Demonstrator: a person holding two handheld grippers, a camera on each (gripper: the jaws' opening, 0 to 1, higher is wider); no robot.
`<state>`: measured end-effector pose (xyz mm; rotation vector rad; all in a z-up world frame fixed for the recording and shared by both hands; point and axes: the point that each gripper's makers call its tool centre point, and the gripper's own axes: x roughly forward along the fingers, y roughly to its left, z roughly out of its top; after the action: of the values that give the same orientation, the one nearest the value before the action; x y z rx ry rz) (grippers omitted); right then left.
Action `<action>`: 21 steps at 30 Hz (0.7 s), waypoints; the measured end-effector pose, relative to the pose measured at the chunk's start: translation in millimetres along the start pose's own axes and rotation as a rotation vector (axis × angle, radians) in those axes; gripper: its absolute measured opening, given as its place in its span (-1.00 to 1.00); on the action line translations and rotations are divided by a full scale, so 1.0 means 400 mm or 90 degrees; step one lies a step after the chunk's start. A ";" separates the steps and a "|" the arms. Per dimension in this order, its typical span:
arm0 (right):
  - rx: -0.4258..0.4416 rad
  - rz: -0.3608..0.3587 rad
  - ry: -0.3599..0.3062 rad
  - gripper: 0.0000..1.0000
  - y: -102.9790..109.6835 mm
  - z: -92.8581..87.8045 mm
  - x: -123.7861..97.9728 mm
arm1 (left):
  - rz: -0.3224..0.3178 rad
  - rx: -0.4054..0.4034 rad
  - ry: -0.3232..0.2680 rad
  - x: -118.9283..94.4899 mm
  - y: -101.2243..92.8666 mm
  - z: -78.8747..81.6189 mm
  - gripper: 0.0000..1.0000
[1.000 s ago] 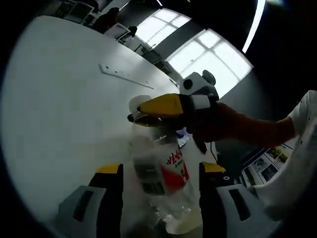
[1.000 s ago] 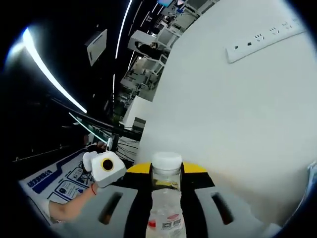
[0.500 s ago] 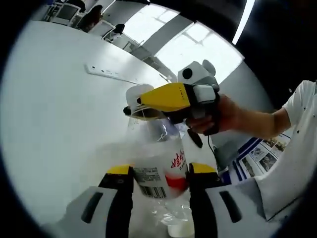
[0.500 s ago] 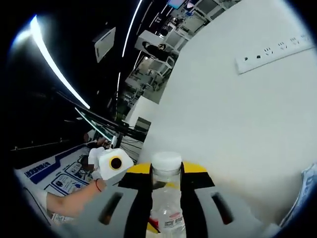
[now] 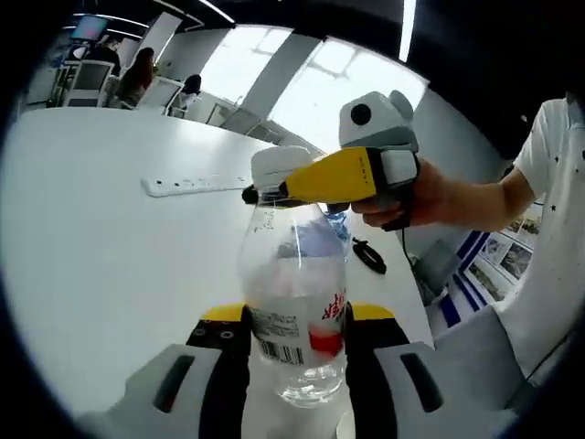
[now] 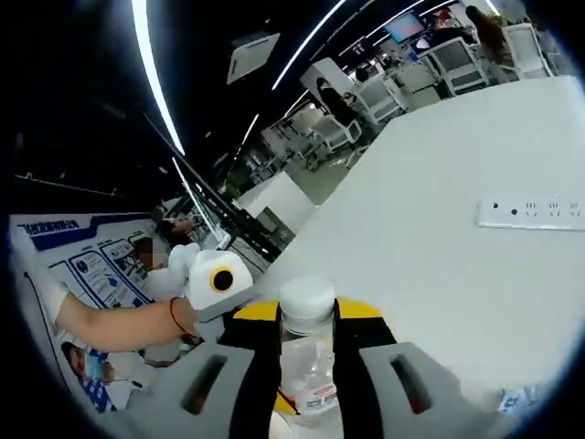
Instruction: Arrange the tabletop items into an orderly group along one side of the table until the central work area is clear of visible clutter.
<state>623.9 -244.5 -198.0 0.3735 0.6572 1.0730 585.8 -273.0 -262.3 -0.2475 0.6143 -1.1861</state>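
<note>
Between left claw (image 5: 294,320) jaws, bottle (image 5: 294,302) body gripped, right claw (image 6: 306,315) pinching its neck

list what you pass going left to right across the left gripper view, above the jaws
power strip → bottle cap gripped by the right gripper → small black object on the table → person's hand

jaws: black, yellow tips | grey housing | white speckled sleeve (image 5: 558,155)

Bright tall windows (image 5: 302,87), white office chairs (image 6: 384,96) and blue-and-white wall posters (image 6: 87,261) beyond the table.
</note>
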 end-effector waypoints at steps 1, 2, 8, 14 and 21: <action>-0.013 -0.001 -0.006 -0.64 0.003 0.009 -0.003 | 0.000 0.008 -0.006 0.001 -0.002 0.009 -0.22; -0.035 0.000 -0.014 -0.64 0.009 0.021 -0.008 | 0.000 0.020 -0.013 0.003 -0.003 0.022 -0.22; -0.152 -0.006 -0.024 -0.63 0.025 0.034 -0.019 | 0.013 0.096 -0.007 0.022 0.004 0.045 -0.23; -0.238 -0.021 -0.038 -0.63 0.036 0.030 -0.026 | 0.019 0.130 -0.011 0.028 0.005 0.049 -0.23; -0.349 -0.037 -0.049 -0.63 0.057 0.018 -0.023 | 0.024 0.167 -0.021 0.034 0.008 0.050 -0.23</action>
<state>610.3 -242.3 -176.6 -0.0787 0.2841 1.1288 603.0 -287.1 -252.0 -0.0325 0.4267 -1.2105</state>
